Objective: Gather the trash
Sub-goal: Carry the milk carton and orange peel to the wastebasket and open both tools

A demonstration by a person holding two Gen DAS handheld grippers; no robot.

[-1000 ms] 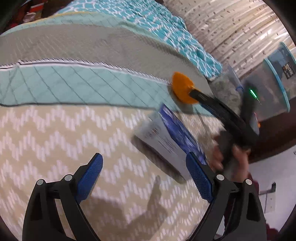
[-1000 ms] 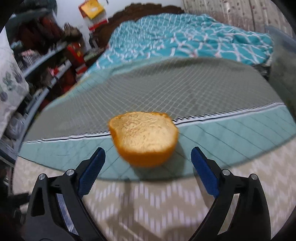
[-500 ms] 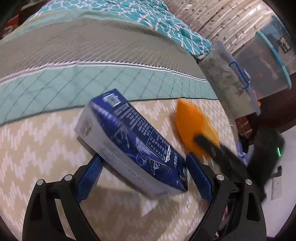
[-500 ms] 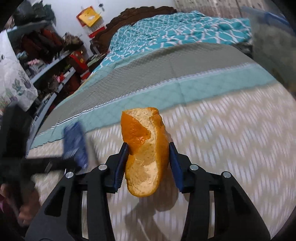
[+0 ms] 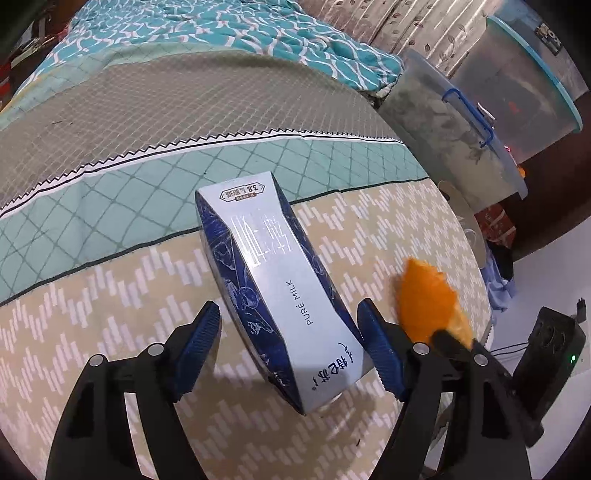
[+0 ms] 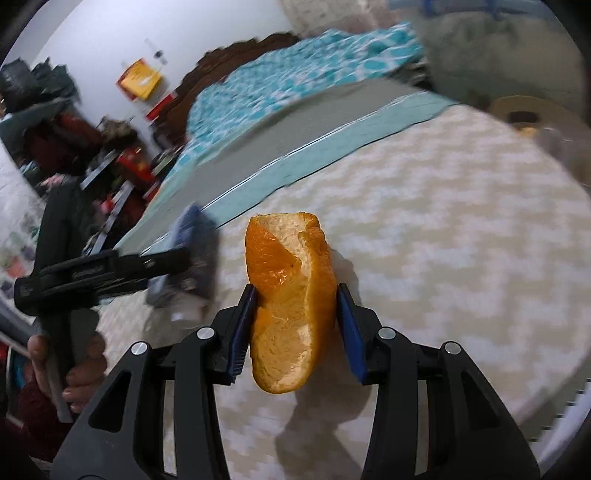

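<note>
A blue and silver milk carton (image 5: 273,280) lies flat on the chevron quilt (image 5: 92,295). My left gripper (image 5: 288,306) straddles its near half and its jaws are closing. The blue pads (image 5: 201,332) stand close to the carton's sides, with a thin gap on the left. Held upright above the quilt is a piece of orange peel (image 6: 288,321), with my right gripper (image 6: 295,291) shut on it. The same peel (image 5: 428,295) shows just right of the left gripper. In the right wrist view, the blurred carton (image 6: 192,236) lies far left beside a hand (image 6: 74,369).
Two clear plastic storage bins (image 5: 443,129) (image 5: 524,85) stand off the bed's right side. A teal patterned blanket (image 5: 221,29) covers the far end. A round tan object (image 6: 524,114) sits at the bed's corner. Cluttered shelves (image 6: 92,147) line the left wall.
My left gripper came over the milk carton, which now lies between its narrowing jaws. My right gripper shut on the orange peel, lifted it and carried it toward the bed's right edge.
</note>
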